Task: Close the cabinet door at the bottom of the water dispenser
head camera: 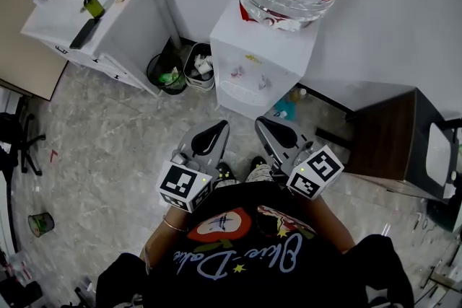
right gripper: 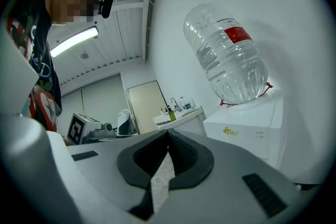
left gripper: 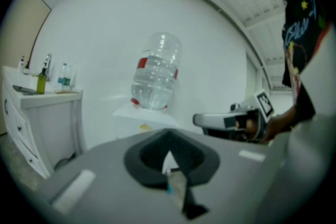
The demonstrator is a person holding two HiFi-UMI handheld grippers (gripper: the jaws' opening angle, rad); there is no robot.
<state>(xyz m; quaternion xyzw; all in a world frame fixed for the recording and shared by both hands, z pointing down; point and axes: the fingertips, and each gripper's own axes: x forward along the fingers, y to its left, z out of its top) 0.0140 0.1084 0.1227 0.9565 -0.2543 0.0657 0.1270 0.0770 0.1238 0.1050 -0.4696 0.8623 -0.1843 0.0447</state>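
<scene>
Jaws: both pairs together, empty. Left gripper (head camera: pixel 219 128) and right gripper (head camera: pixel 264 125) were near water dispenser (head camera: pixel 263 65); cabinet door's state was hidden.

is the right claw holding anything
No, the right claw is shut, its tips meeting with nothing between them.

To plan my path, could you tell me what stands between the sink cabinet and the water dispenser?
Two waste bins stand there, side by side; the head view shows them.
</scene>
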